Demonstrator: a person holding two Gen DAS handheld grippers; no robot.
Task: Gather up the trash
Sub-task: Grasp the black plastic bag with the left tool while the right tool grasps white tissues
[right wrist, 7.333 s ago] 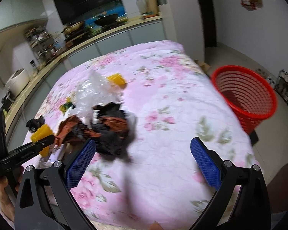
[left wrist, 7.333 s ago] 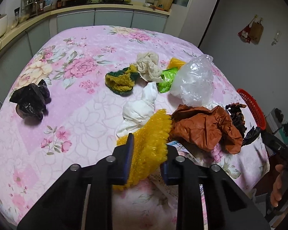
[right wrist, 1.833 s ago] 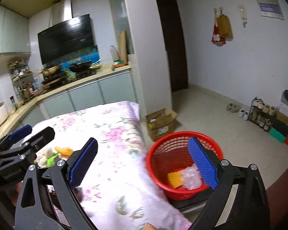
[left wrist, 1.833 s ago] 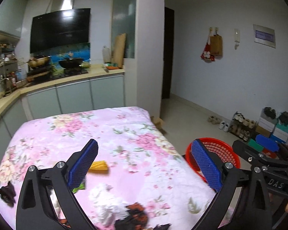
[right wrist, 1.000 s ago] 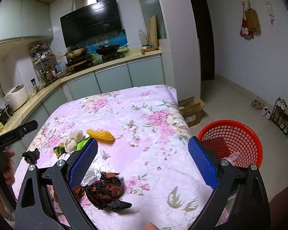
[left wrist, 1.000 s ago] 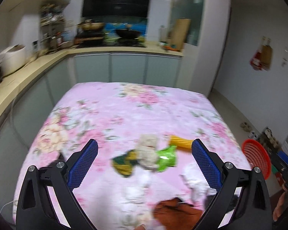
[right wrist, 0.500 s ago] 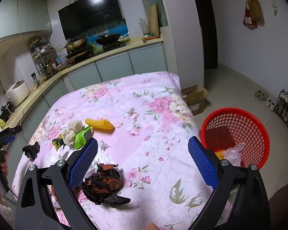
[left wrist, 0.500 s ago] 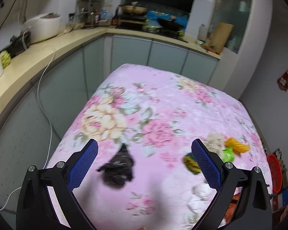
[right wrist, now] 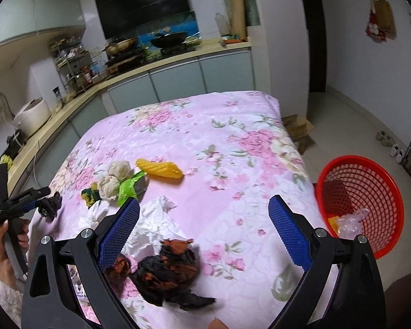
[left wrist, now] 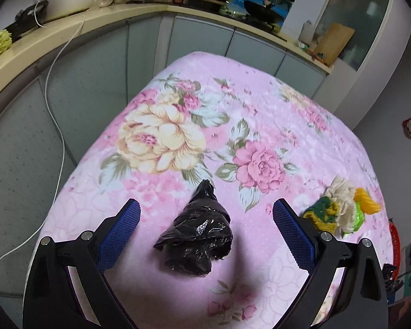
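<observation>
Right wrist view: red basket [right wrist: 370, 181] partly filled; both tongs wide apart, empty; black bag [left wrist: 197, 235], other scraps left on bench [right wrist: 233, 126].

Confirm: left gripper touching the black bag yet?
Apart. In the left wrist view, the left gripper is open, and pink cloth shows between each blue pad and the black bag centred between them.

Table under pink floral cloth [right wrist: 219, 148] holds black bag [left wrist: 197, 233], yellow net piece [right wrist: 160, 167], green wrapper [right wrist: 130, 186], beige wad [right wrist: 115, 178], white tissue [right wrist: 153, 219], brown-black crumple [right wrist: 167, 271].
</observation>
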